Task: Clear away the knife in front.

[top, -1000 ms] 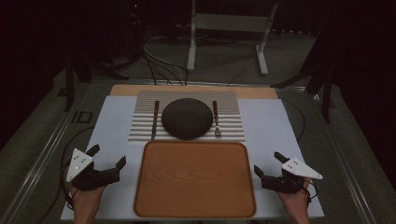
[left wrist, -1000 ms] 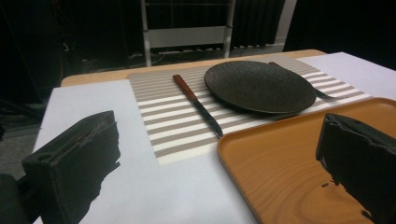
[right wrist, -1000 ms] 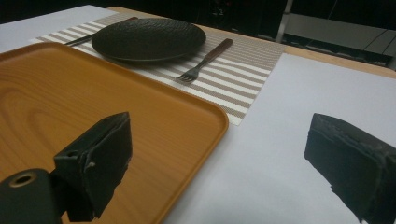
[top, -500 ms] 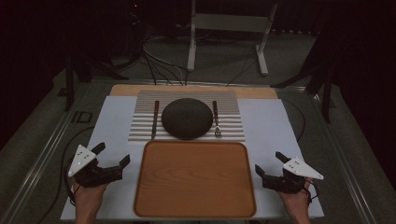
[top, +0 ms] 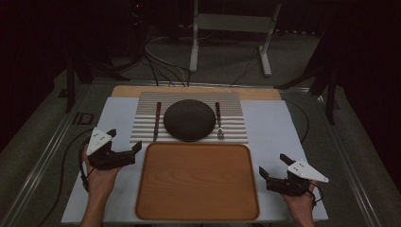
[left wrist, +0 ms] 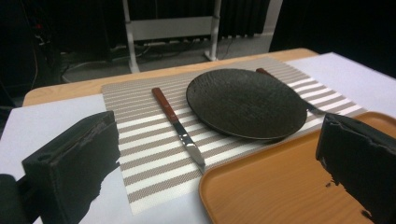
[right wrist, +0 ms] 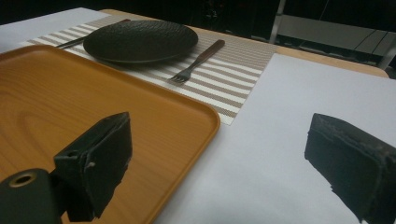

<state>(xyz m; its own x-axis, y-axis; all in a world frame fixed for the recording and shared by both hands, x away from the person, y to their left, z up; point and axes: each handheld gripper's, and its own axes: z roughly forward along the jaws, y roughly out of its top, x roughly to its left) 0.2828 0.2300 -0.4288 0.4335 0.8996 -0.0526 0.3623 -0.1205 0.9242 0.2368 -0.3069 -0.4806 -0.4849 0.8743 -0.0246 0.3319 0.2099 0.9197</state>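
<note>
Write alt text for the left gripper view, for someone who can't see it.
The left gripper, jaws wide open and empty, points at a knife lying on a striped placemat beside a dark round plate. The corner of a wooden tray sits in the foreground, on a white table cover.

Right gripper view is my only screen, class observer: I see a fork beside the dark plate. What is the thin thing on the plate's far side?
Observer: A knife with a red-brown handle; its blade tip ends near the tray rim.
Operator: Where is the other gripper?
Observer: The left gripper is beside the tray's left edge, tongs open.
Operator: What stands past the table?
Observer: A pale metal stand on the floor.
</note>
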